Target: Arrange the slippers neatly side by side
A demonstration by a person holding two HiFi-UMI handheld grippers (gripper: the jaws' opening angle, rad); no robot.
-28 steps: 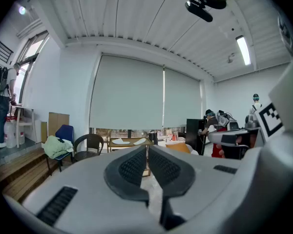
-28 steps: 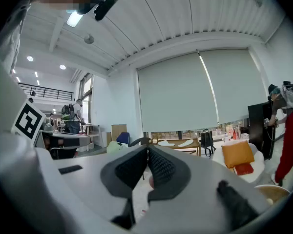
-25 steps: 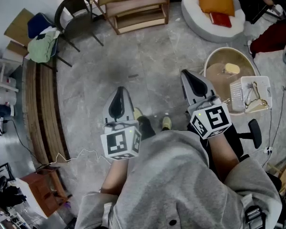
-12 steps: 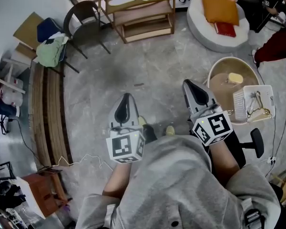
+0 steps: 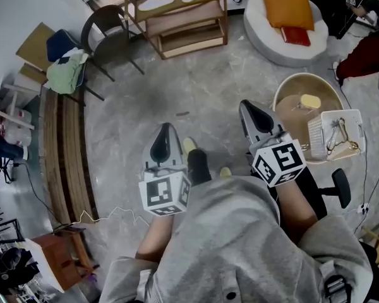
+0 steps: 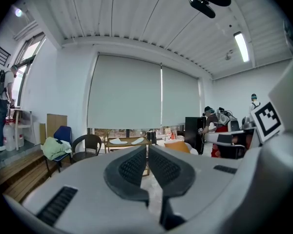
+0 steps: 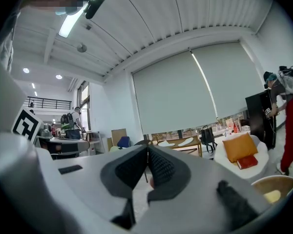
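Closest in, the person's grey sweatshirt (image 5: 240,245) fills the bottom of the head view, with a marker cube riding on each tool in front of it. The left tongs (image 5: 167,127) are closed, pads pressed together with nothing between them, as the left gripper view confirms. The right tongs (image 5: 246,108) are in the same state: jaws together, empty. Both point forward and about level at waist height. I read this as a carrying pose, kept shut because nothing is within reach to grasp.

Between the two tools a dark shoe (image 5: 196,164) shows on the grey stone floor (image 5: 196,87), which suggests the person is standing or walking rather than working. To the right, near the right tongs, a round beige tub (image 5: 306,76) sits on the floor with a white plastic basket (image 5: 314,131) resting over its edge.

Further off, a dark chair (image 5: 107,30) stands beside a low wooden rack (image 5: 177,27). The slippers (image 5: 156,3), two white ones, lie on the rack's top tier, well apart from both tongs. They are near each other but with a gap between them, and do not look squared up as a pair, so the arranging appears not yet begun. Beyond and to the right is a white round seat (image 5: 265,30) carrying an orange cushion (image 5: 289,8).
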